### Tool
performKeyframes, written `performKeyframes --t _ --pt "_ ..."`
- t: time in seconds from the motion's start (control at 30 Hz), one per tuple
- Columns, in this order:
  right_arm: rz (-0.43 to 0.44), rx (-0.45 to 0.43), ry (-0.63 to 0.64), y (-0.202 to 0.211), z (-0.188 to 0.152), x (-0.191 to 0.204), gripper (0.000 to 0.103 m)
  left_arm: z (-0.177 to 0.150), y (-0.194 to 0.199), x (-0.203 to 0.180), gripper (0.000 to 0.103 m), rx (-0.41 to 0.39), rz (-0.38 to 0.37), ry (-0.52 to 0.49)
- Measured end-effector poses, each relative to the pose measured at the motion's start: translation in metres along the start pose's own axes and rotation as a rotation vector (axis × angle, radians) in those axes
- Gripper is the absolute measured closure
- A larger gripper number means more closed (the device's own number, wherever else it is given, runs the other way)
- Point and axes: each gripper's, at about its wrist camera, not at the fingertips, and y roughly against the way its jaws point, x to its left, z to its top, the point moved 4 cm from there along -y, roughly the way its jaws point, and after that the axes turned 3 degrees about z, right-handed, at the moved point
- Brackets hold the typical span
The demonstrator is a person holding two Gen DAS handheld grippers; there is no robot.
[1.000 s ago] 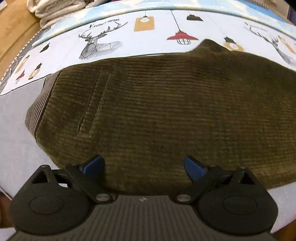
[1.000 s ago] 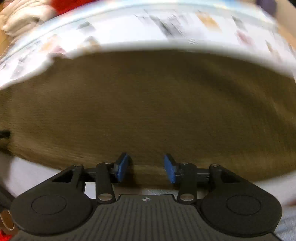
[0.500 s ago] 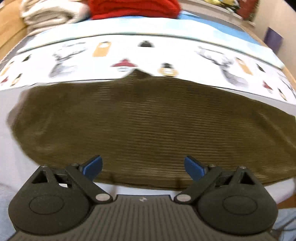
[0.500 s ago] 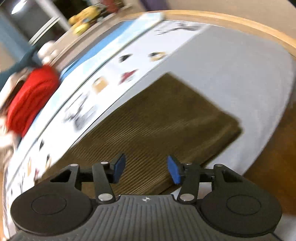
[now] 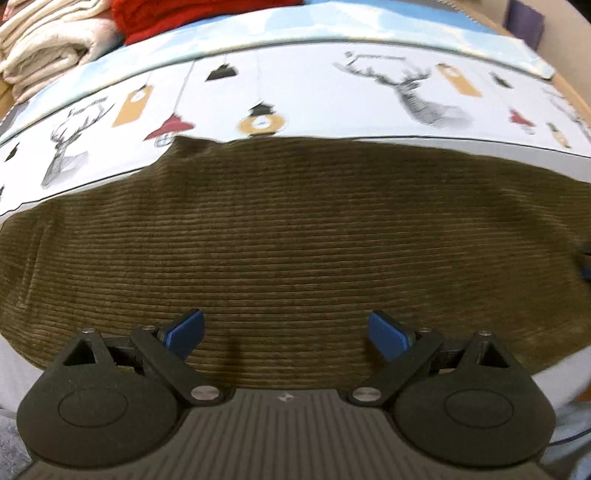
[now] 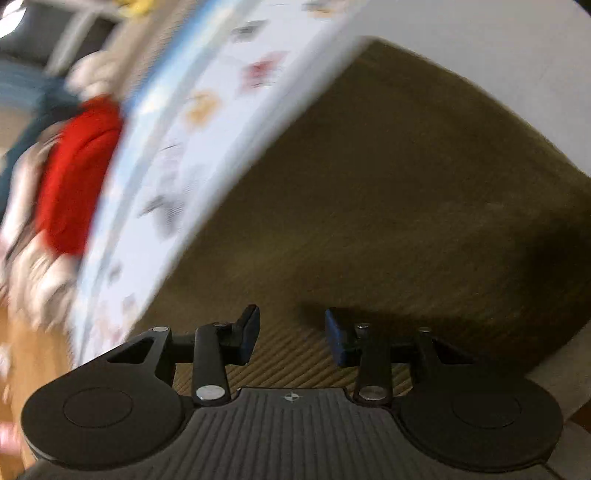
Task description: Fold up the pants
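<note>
Olive-brown corduroy pants [image 5: 295,236] lie flat across a grey-white table, folded lengthwise into one long band. My left gripper [image 5: 286,334] hovers over their near edge, wide open, with nothing between its blue pads. In the blurred, tilted right wrist view the pants [image 6: 388,206] end in a squared corner at the upper right. My right gripper [image 6: 291,338] hangs above the cloth near that end. Its jaws are closing, a gap still shows between them, and the pads do not press on anything.
A printed cloth with deer heads and lamps [image 5: 295,92] runs behind the pants. Folded cream towels [image 5: 48,44] and a red garment [image 5: 184,14] are stacked at the back. The wooden table rim [image 6: 576,417] shows at the right.
The left gripper slid along the pants, so the pocket end moved to the picture's left edge. The right gripper swept toward the leg end, rolled strongly, and its jaws narrowed.
</note>
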Motion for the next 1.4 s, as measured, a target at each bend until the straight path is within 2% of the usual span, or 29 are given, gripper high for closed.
performKeyframes --t 0.07,0.17,0.2,0.23,0.33,0.4,0.47,0.53,0.57,0.63,0.7,0.73,0.77,0.87,0.93,0.97,1.0,1.07,1.17,1.23,1.27,1.33,1.4 --pt "-0.03 -0.107 -0.12 0.03 0.022 -0.029 0.073 0.003 -0.011 0.01 0.006 0.017 0.022 0.019" --pt "-0.212 -0.317 -0.073 0.08 0.046 -0.056 0.073 0.009 -0.03 0.019 0.006 0.042 0.058 0.038" --pt "-0.263 -0.348 -0.046 0.089 0.051 -0.058 0.068 0.01 -0.036 0.02 0.006 0.046 0.068 0.037" --pt "-0.282 -0.352 -0.012 0.095 0.054 -0.055 0.068 0.012 -0.039 0.02 0.006 0.046 0.072 0.038" --pt "-0.116 -0.321 0.129 0.086 0.052 -0.01 0.065 0.016 -0.044 0.018 0.006 0.048 0.063 0.061" --pt "0.01 -0.233 0.223 0.057 0.045 0.033 0.058 0.017 -0.043 0.015 0.006 0.049 0.051 0.079" --pt "0.085 -0.132 0.278 0.018 0.035 0.07 0.057 0.018 -0.039 0.011 0.006 0.045 0.037 0.08" --pt "0.124 -0.04 0.291 -0.026 0.028 0.097 0.056 0.019 -0.033 0.008 0.006 0.033 0.024 0.074" --pt "0.117 -0.016 0.286 -0.049 0.03 0.107 0.056 0.02 -0.03 0.007 0.006 0.026 0.019 0.073" --pt "0.065 -0.023 0.263 -0.077 0.04 0.111 0.056 0.021 -0.025 0.007 0.006 0.017 0.014 0.066" --pt "-0.024 -0.102 0.186 -0.08 0.06 0.092 0.06 0.022 -0.023 0.008 0.006 0.01 0.022 0.055" --pt "-0.031 -0.132 0.136 -0.071 0.067 0.075 0.064 0.022 -0.022 0.01 0.006 0.006 0.024 0.054" --pt "-0.031 -0.166 0.078 -0.057 0.077 0.053 0.069 0.022 -0.022 0.012 0.006 0.003 0.024 0.057" --pt "-0.108 -0.279 0.055 0.0 0.103 0.004 0.07 0.022 -0.027 0.014 0.006 0.009 0.029 0.079" --pt "-0.151 -0.332 0.06 0.042 0.107 -0.019 0.063 0.022 -0.03 0.012 0.006 0.014 0.026 0.093" --pt "-0.167 -0.368 0.059 0.063 0.102 -0.026 0.053 0.022 -0.031 0.009 0.006 0.017 0.022 0.099" --pt "-0.172 -0.403 0.061 0.079 0.099 -0.032 0.05 0.021 -0.03 0.005 0.006 0.022 0.017 0.103" --pt "-0.172 -0.444 0.039 0.106 0.082 -0.043 0.05 0.019 -0.028 -0.002 0.006 0.025 -0.003 0.108" --pt "-0.143 -0.433 -0.035 0.13 0.042 -0.07 0.049 0.016 -0.017 -0.016 0.006 0.011 -0.032 0.098" --pt "-0.077 -0.351 -0.076 0.119 0.02 -0.075 0.051 0.012 -0.01 -0.022 0.006 0.003 -0.045 0.088" --pt "-0.07 -0.316 -0.081 0.117 0.012 -0.078 0.051 0.01 -0.005 -0.025 0.006 -0.001 -0.049 0.08" --pt "-0.108 -0.324 -0.063 0.109 0.003 -0.073 0.053 0.005 0.003 -0.027 0.006 -0.011 -0.048 0.071" --pt "-0.191 -0.34 -0.044 0.105 -0.003 -0.072 0.053 0.001 0.01 -0.026 0.006 -0.017 -0.046 0.067"
